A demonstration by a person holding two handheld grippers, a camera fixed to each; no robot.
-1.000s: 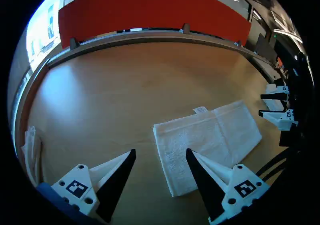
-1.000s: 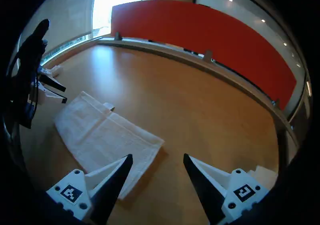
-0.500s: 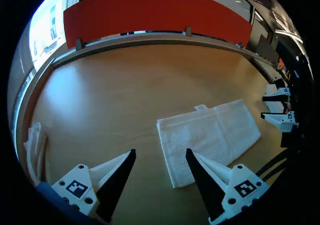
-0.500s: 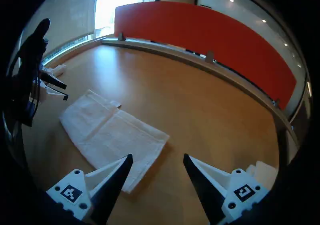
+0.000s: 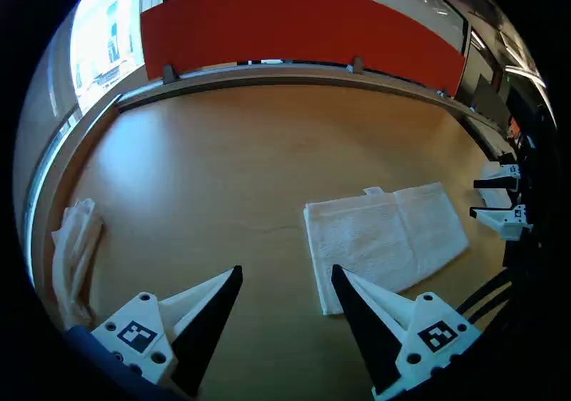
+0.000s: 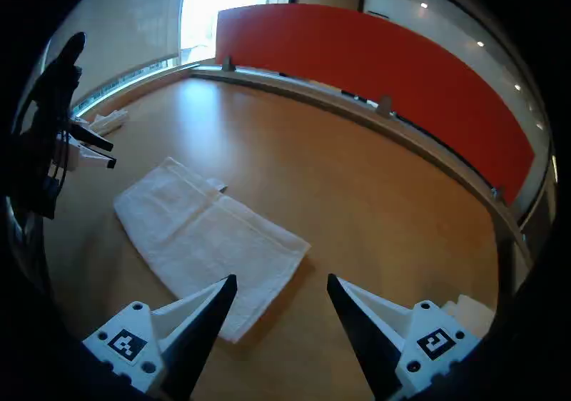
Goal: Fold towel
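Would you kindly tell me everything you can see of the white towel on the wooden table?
The towel is white, terry-like cloth, lying flat on the wooden table as a long rectangle, seemingly folded, with a line across its middle. A small tag sticks out from one long edge. The left tool and right tool are open; neither grips it.

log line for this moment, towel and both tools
towel: flat on table, not held | left tool: open, empty | right tool: open, empty | cloth: crumpled at table edge
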